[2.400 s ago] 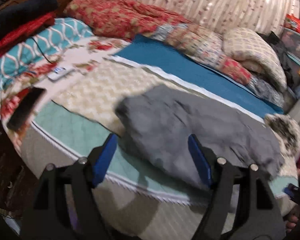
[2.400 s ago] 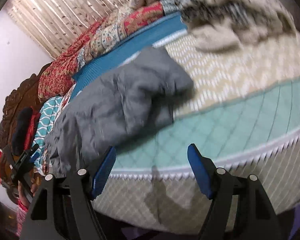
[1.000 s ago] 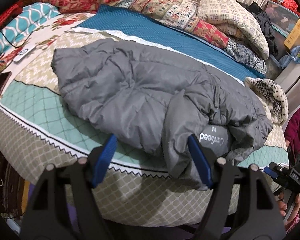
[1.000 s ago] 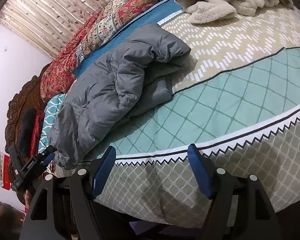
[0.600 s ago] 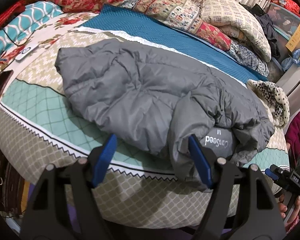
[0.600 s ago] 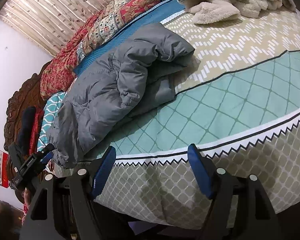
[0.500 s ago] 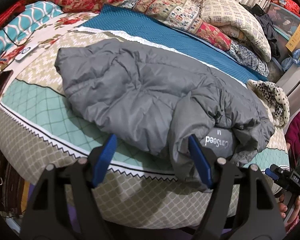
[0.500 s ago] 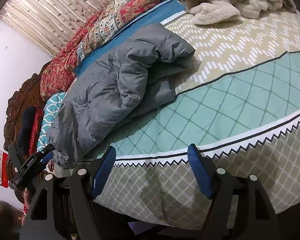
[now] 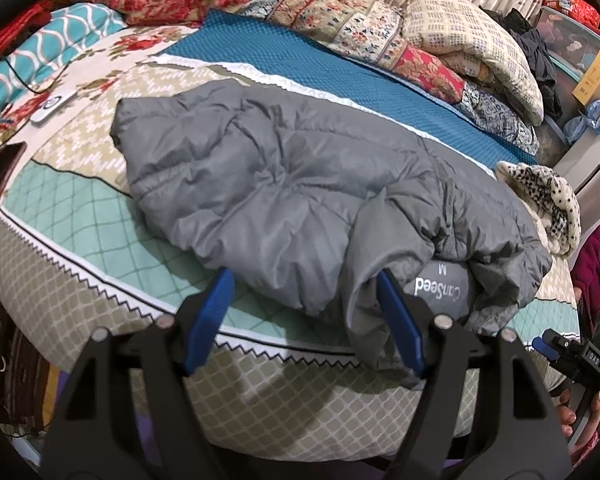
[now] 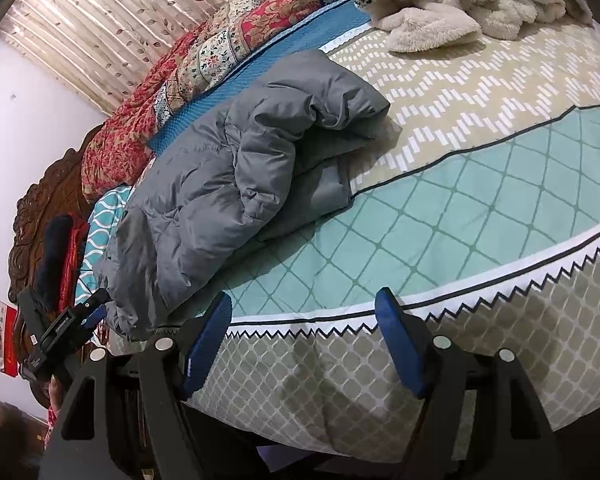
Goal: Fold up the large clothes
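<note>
Though it has been laid across the bed, the grey puffer jacket (image 9: 284, 196) is only loosely bundled, lying just ahead of the left gripper (image 9: 304, 316), with a rumpled flap and the collar with its printed label (image 9: 436, 286) hanging toward the mattress edge by that gripper's right-hand finger. Both blue pads of that tool stand well apart and hold nothing; the cloth shows between them only because it lies beyond the tips. From the right gripper (image 10: 304, 344) the jacket sits off to the left and further in, with bare patterned bedspread (image 10: 440, 240) directly ahead. Its jaws are likewise wide and empty.

What worries me, standing here, is the slick, puffy shell. A pinch taken on that thick roll near the collar would likely catch only the outer layer, so the padding could slide out and the fold would sag or spring back. The overhanging flap could also drag the whole garment off the edge if it is tugged toward the person. Further out, a fluffy spotted throw (image 9: 548, 196) lies just beyond the jacket's far right end, and a white remote (image 9: 52, 106) and its cord (image 9: 20, 80) lie on the bed off to the left, so a wide sweep of a sleeve might snag either.
</note>
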Demonstrator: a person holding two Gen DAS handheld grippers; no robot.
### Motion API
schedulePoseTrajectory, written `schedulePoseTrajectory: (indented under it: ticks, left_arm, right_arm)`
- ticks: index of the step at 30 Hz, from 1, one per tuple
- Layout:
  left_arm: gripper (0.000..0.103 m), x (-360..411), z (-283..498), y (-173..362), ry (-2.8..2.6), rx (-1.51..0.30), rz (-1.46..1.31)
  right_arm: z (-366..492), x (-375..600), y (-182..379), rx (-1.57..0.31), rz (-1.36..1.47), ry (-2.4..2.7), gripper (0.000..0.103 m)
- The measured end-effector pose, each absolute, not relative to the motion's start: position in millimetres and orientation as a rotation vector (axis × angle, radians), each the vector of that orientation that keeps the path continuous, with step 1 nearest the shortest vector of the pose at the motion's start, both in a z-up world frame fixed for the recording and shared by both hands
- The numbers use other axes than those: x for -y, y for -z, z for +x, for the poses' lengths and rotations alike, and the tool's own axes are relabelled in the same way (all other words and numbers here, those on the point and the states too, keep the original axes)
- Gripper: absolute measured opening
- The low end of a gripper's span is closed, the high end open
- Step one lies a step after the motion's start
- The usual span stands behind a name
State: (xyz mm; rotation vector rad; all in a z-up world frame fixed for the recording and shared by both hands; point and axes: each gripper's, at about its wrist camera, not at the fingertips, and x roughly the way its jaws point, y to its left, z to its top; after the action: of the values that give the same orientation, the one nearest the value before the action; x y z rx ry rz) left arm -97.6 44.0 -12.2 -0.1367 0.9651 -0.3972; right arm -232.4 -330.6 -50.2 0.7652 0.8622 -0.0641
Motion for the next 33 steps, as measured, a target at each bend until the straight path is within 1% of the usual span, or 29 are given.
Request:
schedulePoseTrajectory:
  ticks: [33]
  left_arm:
    - [0.071,-43.4,-92.7,9.8,0.395,-0.953,-0.143]
  right_arm:
    - [-230.9,329.6,42.0,-0.851,0.751,0.059,0.081]
